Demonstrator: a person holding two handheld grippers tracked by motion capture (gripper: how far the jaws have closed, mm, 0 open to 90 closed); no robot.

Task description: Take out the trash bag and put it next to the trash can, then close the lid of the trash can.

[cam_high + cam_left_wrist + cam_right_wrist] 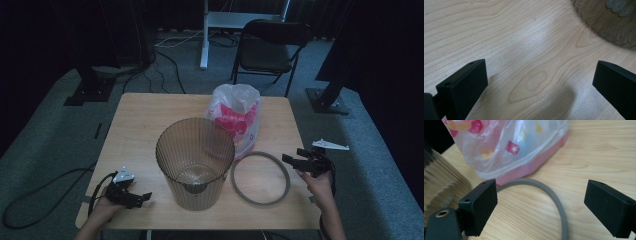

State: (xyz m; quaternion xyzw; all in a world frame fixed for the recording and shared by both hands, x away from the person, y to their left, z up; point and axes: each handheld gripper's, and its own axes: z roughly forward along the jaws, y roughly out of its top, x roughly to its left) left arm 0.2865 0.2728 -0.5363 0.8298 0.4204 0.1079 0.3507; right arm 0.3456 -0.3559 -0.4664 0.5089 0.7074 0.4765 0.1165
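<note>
One ribbed, translucent brown bin (195, 162) stands on the single wooden counter (140, 125), with one grey ring (260, 178) lying flat beside it and one plastic bag (235, 117) printed in pink behind it. Two claws are in play, the left claw (131, 192) and the right claw (305, 160), each held in one hand with its two black jaws apart. One folding chair (270, 47) stands on the floor beyond the counter.

Wooden table (140, 125) bearing a ribbed bin (195, 162), a grey ring (260, 178) and a plastic bag (235, 116).
</note>
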